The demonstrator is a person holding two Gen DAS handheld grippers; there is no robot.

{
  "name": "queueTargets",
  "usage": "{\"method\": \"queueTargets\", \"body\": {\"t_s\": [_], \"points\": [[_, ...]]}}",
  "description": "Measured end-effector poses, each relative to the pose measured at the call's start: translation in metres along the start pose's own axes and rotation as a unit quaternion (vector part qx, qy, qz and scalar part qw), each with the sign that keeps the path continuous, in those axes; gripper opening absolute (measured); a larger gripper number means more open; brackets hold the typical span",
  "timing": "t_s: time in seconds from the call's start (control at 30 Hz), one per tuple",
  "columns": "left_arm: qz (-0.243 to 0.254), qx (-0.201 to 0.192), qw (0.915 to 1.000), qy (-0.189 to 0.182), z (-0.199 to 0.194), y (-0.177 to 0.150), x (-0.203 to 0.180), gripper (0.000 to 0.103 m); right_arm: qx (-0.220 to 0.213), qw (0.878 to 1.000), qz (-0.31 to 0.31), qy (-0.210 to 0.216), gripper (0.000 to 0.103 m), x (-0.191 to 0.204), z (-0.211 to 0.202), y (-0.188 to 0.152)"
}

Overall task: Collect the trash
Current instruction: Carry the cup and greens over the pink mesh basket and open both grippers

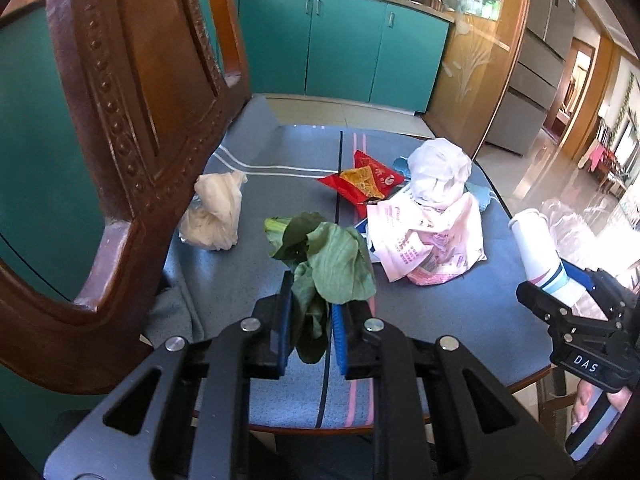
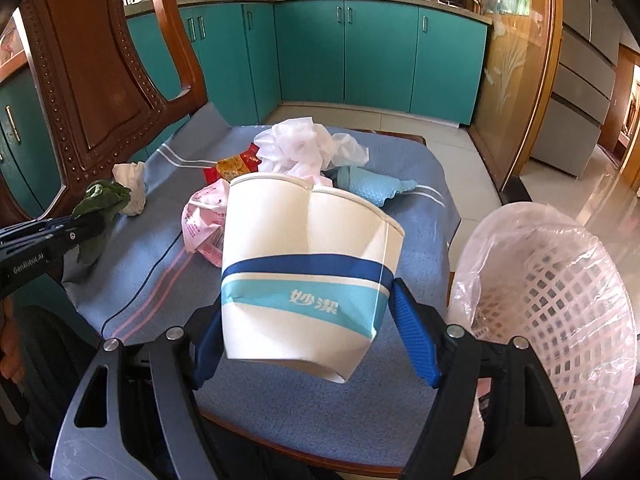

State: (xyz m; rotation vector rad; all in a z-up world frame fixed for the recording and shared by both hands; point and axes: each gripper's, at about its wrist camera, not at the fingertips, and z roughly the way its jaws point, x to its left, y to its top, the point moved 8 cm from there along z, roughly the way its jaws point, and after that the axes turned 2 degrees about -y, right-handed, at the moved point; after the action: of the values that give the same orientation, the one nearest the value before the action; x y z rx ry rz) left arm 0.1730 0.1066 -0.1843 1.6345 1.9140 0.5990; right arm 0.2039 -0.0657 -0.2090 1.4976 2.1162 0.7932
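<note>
My left gripper [image 1: 311, 300] is shut on a wilted green leaf [image 1: 332, 264], lifted a little off the blue cloth; the leaf [image 2: 105, 197] and left gripper [image 2: 94, 224] also show at the left of the right wrist view. My right gripper [image 2: 308, 316] is shut on a dented white paper cup [image 2: 308, 272] with blue bands, held above the chair seat; the cup [image 1: 540, 248] appears at the right in the left wrist view. On the cloth lie a beige crumpled tissue [image 1: 216, 216], a red snack wrapper [image 1: 362, 182], a pink printed bag [image 1: 424, 240] and a white crumpled bag [image 1: 438, 174].
A white lattice waste basket [image 2: 560, 320] lined with clear plastic stands at the right of the seat. The carved wooden chair back [image 1: 132, 120] rises at the left. A light blue cloth piece [image 2: 368, 186] lies behind the cup. Teal cabinets [image 2: 360, 52] stand beyond.
</note>
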Motion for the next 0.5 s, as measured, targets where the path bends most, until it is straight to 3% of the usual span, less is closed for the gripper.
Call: {"method": "queueTargets", "body": {"t_s": [0.5], "points": [[-0.003, -0.016, 0.9997, -0.015, -0.011, 0.013, -0.011, 0.019, -0.032, 0.999, 0.021, 0.001, 0.074, -0.018, -0.018, 0.014]]}}
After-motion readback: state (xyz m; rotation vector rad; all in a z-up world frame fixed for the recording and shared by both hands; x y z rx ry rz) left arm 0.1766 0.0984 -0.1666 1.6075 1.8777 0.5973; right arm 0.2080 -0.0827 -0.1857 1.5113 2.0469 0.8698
